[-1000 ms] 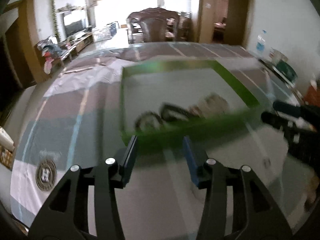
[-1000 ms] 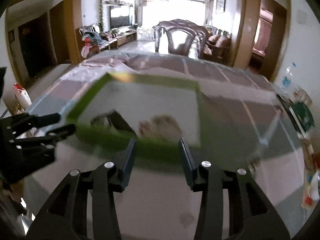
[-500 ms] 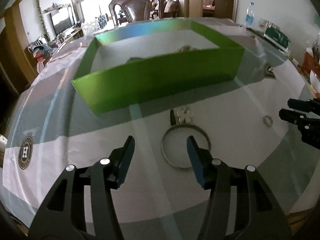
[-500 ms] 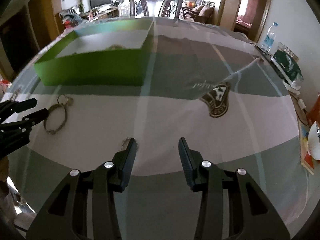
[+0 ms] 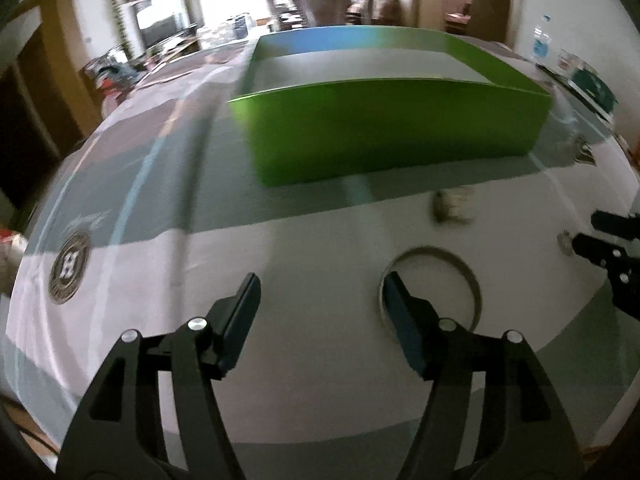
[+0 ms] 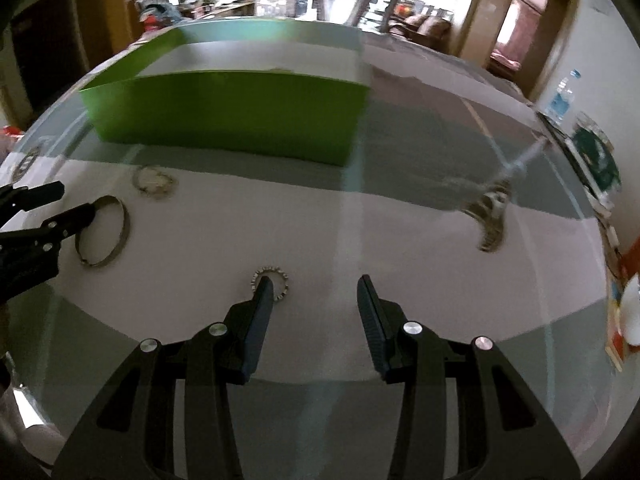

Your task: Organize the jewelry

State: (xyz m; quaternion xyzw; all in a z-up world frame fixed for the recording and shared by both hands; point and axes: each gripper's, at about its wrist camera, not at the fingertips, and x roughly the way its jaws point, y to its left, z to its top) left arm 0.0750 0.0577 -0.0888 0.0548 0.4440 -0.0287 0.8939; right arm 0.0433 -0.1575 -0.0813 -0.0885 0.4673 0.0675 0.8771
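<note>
My open-topped green cardboard box sits on the table; its contents are hidden behind the near wall. Both left fingers and right fingers are spread, holding nothing.

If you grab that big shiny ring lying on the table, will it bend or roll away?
The bangle looks like a thin metal hoop, so probably stiff, not floppy. It lies flat on the tablecloth, so it shouldn't roll unless tipped on edge. Smooth metal may slip between the left hand-held gripper's fingers.

A silver bangle lay flat beside the left gripper's right fingertip. A small toothed ring touched the right gripper's left fingertip. The green box sat beyond.
</note>
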